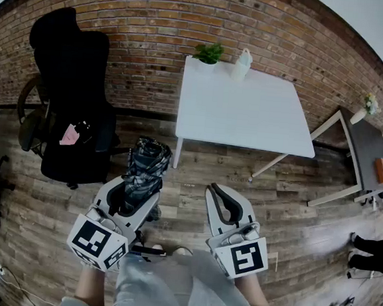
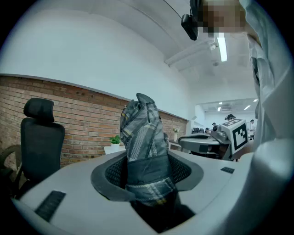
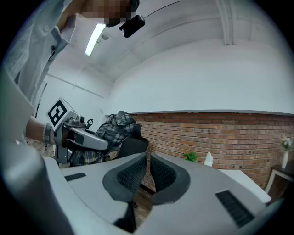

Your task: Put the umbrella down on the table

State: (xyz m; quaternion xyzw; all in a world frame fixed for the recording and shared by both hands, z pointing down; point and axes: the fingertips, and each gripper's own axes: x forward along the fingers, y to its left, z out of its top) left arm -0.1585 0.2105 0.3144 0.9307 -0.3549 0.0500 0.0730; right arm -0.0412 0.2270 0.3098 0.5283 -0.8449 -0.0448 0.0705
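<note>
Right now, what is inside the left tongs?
A folded plaid umbrella, clamped by the left tongs; its lower end is hidden below the jaws.

The right gripper (image 3: pixel 149 161) has its jaws together, empty; at left, the left gripper (image 3: pixel 78 137) grips a plaid umbrella (image 3: pixel 117 125).

**Folded Plaid Umbrella Held Short of White Table**

A folded umbrella (image 1: pixel 145 168) in dark grey-green plaid, banded by its strap, sits clamped between the jaws of the left gripper (image 1: pixel 137 192). In the head view its bundled canopy reaches past the jaw tips toward 12 o'clock, above the wood floor. The white rectangular table (image 1: pixel 248 114) stands well apart at 1 o'clock, the umbrella not yet on it.
</note>
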